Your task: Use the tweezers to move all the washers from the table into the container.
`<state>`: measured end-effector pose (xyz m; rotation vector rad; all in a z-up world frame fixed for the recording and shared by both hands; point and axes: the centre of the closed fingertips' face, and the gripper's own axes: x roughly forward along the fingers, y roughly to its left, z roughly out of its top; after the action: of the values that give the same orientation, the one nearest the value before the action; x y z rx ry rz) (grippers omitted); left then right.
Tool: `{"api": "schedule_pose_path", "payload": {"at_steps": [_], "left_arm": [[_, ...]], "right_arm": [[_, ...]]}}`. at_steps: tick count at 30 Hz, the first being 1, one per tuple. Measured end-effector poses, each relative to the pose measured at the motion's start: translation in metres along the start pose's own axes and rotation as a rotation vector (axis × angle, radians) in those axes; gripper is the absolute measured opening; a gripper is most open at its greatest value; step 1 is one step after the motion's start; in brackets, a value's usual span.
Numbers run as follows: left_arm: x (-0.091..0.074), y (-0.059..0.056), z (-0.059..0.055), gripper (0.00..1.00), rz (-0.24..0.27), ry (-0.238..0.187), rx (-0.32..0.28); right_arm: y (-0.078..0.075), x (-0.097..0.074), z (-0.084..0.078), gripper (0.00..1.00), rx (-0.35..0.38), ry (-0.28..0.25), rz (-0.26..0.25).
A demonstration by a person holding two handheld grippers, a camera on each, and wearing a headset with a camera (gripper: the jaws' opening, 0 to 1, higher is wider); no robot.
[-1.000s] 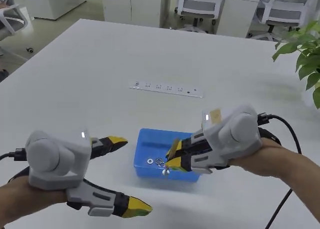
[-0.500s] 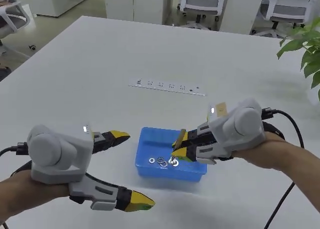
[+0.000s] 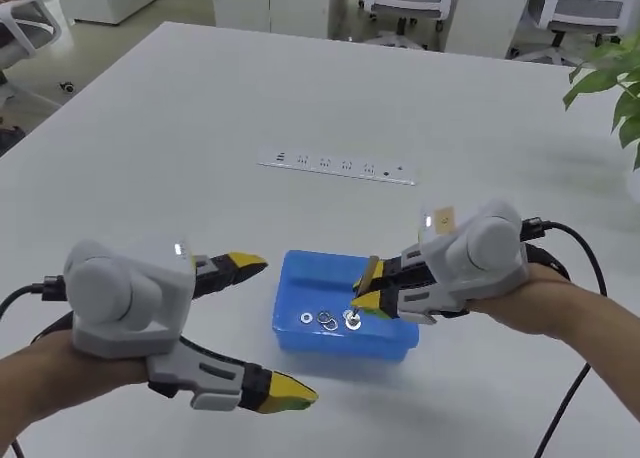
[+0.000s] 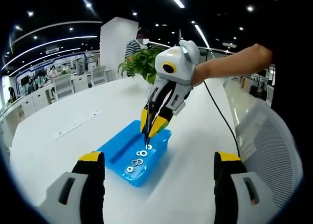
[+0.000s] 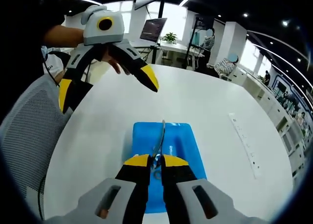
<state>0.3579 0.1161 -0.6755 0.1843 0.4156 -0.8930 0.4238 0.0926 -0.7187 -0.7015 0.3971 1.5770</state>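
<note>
Low on the left, the white-bodied left gripper (image 3: 277, 330) has its yellow-tipped fingers (image 3: 240, 266) spread wide with nothing between them. It sits just beside the shallow blue rectangular plastic container (image 3: 310, 278) at lower centre of the pale tabletop (image 3: 200, 128).

Three small metal ring washers (image 3: 327, 322) lie in a row on the container's floor. A second ago only two lay there clearly, and the third was down at the near wall under the tweezer tips. My guess is that one more washer has just been delivered.

To the right, the thin metal tweezers (image 3: 370, 275) point down at the rightmost washer. The right gripper (image 3: 365, 303) has its fingers pinched tight on them.

I cannot tell whether the tips have let go of that washer. The gripper bodies also cover part of the near tabletop, so washers may remain there.
</note>
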Motion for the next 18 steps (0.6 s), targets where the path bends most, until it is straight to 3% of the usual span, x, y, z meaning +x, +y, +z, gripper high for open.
{"api": "schedule_pose_path", "payload": {"at_steps": [18], "left_arm": [[0.017,0.009,0.007,0.88,-0.029,0.002,0.01]], "right_arm": [[0.004,0.023,-0.017,0.1,0.013,0.024,0.043]]}}
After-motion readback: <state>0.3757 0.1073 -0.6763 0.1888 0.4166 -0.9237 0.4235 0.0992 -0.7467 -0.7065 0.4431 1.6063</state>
